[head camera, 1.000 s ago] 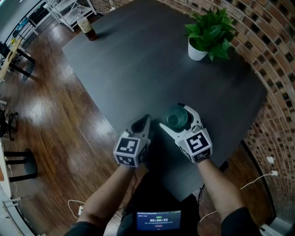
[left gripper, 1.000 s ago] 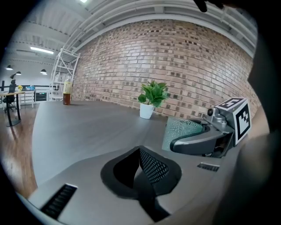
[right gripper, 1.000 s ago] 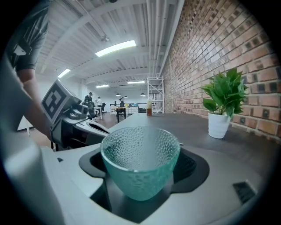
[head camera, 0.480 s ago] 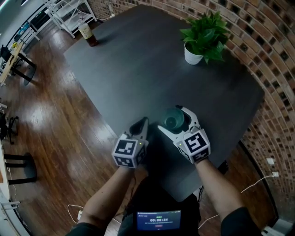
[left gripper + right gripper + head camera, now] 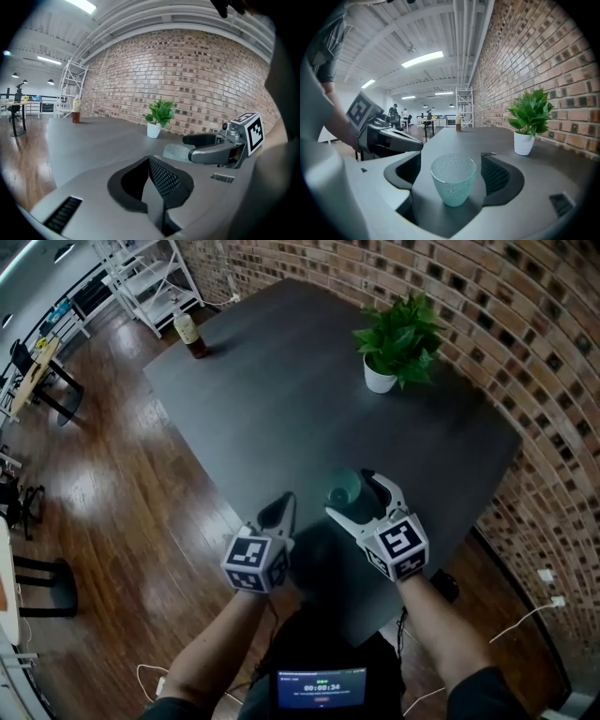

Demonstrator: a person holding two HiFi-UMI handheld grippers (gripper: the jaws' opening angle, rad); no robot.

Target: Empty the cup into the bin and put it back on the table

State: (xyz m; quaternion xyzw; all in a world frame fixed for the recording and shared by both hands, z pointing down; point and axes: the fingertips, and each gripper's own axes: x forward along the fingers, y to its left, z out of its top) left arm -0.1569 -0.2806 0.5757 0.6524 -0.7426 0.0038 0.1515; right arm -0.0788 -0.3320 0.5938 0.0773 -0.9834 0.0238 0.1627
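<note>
Table [image 5: 281, 399], dark grey and mostly bare, fills the head view. Near its closest corner the right gripper [image 5: 349, 495] has its jaws spread wide round a translucent pale green cup [image 5: 343, 487]. Just beside it, the left gripper [image 5: 283, 502] hangs at the table's near-left edge with its jaws pressed together. Wooden floor [image 5: 103, 484] lies beyond that edge. Far ahead, a potted plant [image 5: 394, 338] stands by the brick wall [image 5: 525, 352] and a bottle [image 5: 193, 334] stands at the far left corner. The tabletop between is open.

Left gripper view: its two pads meet, with nothing between them. To the right, the other gripper reaches round the cup.

Right gripper view: the cup stands upright, centred between the parted jaws, with a gap showing on either side, so neither pad presses it. Open tabletop runs ahead. The plant is well off to the right, and the left gripper is close on the left.
</note>
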